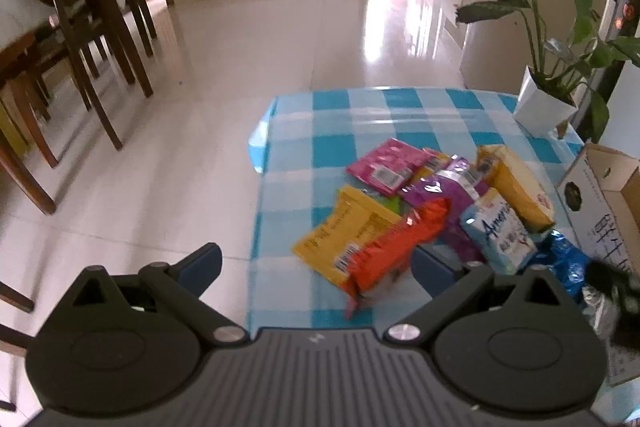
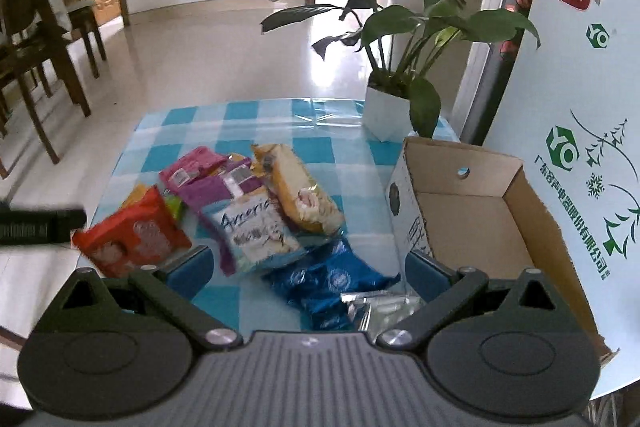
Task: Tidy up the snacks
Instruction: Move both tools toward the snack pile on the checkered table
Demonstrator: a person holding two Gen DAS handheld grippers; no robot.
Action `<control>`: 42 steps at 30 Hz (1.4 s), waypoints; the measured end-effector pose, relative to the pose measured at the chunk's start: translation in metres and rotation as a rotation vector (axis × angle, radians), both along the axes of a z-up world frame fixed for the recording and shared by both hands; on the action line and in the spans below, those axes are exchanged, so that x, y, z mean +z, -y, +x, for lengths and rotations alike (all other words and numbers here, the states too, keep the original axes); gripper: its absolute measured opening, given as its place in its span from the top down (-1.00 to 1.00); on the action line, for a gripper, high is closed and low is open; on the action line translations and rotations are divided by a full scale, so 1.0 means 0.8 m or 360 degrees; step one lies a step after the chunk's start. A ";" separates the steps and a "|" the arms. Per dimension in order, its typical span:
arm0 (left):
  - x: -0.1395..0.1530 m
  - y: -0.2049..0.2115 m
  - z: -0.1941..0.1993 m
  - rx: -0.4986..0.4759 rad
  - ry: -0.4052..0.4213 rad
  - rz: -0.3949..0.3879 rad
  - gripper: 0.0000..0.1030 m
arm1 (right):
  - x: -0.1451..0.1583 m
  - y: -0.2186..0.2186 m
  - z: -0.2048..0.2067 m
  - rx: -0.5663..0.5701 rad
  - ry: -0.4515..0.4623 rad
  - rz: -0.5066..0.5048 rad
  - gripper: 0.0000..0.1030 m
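Note:
A pile of snack packets lies on the blue-checked table (image 2: 280,123): an orange packet (image 1: 394,247), a yellow packet (image 1: 344,233), a pink packet (image 1: 386,165), a purple packet (image 2: 218,189), a light blue "America" packet (image 2: 256,233), a yellow cake packet (image 2: 300,189), a dark blue packet (image 2: 332,283) and a silver packet (image 2: 376,309). An open cardboard box (image 2: 476,223) stands at the right, with nothing showing inside. My left gripper (image 1: 316,267) is open, above the table's left edge by the orange packet. My right gripper (image 2: 308,269) is open, over the dark blue packet.
A potted plant in a white pot (image 2: 388,111) stands at the table's far right corner. A white fridge (image 2: 568,107) stands right behind the box. Wooden chairs (image 1: 84,39) and a table stand on the tiled floor to the left.

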State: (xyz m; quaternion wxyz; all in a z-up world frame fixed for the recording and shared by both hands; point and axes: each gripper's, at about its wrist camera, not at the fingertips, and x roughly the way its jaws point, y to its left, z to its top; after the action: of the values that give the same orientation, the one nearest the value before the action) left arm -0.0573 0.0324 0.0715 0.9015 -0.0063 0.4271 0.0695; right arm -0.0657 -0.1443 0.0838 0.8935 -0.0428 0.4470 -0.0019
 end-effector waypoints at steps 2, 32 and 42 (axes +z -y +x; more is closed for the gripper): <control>-0.001 0.005 0.001 -0.0005 -0.0014 0.0004 -0.95 | 0.002 -0.005 0.012 -0.0032 0.0025 -0.0011 -1.00; 0.000 0.042 -0.004 0.0027 -0.0055 0.0043 -0.93 | 0.001 0.009 0.010 -0.0080 0.0059 -0.0026 -1.00; 0.002 0.044 -0.006 0.0041 -0.0050 0.0089 -0.92 | -0.001 0.006 0.010 -0.0070 0.0075 -0.0071 -1.00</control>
State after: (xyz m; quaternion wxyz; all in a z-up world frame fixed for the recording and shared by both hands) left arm -0.0624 -0.0030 0.0734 0.8935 0.0147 0.4390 0.0931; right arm -0.0574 -0.1492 0.0833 0.9023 -0.0528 0.4265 -0.0324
